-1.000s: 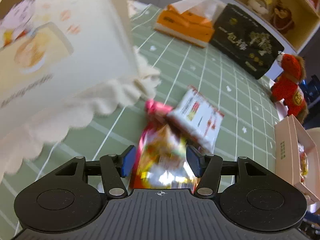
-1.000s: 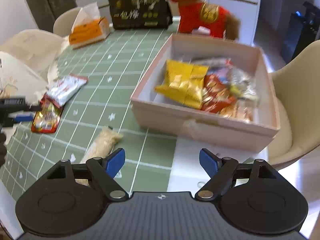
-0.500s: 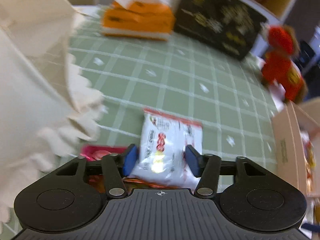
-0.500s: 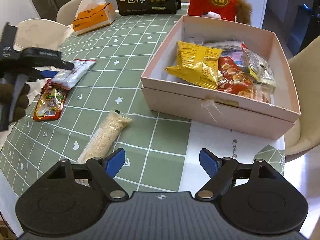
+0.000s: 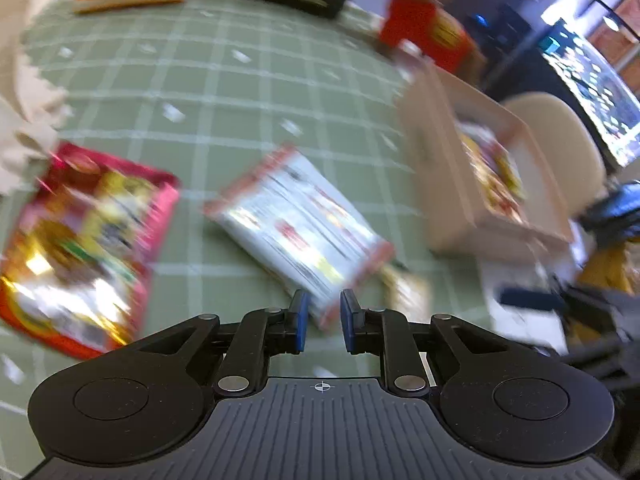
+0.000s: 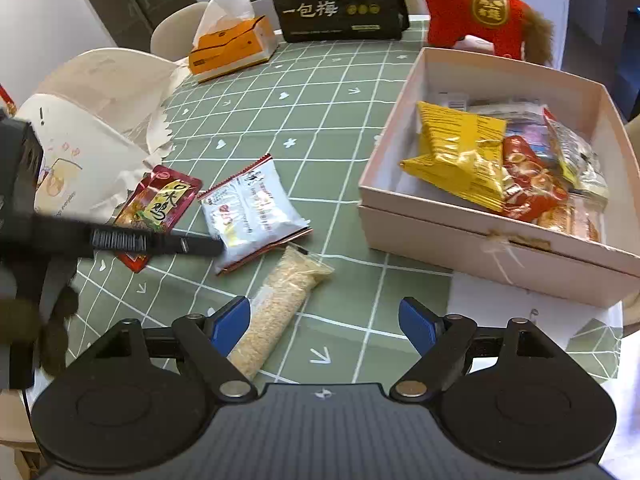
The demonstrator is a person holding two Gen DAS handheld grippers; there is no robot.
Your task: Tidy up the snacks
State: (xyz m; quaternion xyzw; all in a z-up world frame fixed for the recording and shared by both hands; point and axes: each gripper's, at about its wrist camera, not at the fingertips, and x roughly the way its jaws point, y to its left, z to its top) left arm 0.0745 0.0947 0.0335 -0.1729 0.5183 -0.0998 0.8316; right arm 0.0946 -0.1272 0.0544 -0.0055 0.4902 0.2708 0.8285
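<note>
The left gripper (image 5: 322, 322) had its fingers drawn close together around the near corner of the white snack packet (image 5: 301, 229); motion blur prevented confirming whether the pads actually pinched it. From the right wrist view, that packet (image 6: 252, 213) lay flat on the green checked surface (image 6: 320, 120), with the left gripper (image 6: 208, 245) reaching its lower left edge. Just beside it to the left lay the red snack packet (image 6: 160, 204), partly crossed by the left gripper's arm. A long clear packet of pale grains (image 6: 276, 304) lay near the white packet's lower edge, its near end by the right gripper's left finger.

The right gripper (image 6: 324, 326) hovered above the surface, fingers spread wide and holding nothing.

The pink box (image 6: 472, 240) stood open to the right, well apart from the loose packets, containing a yellow bag (image 6: 456, 156) and other wrapped snacks. An orange tissue box (image 6: 232, 46), a black package (image 6: 336, 4) and a red plush toy (image 6: 480, 12) stood along the far edge.
</note>
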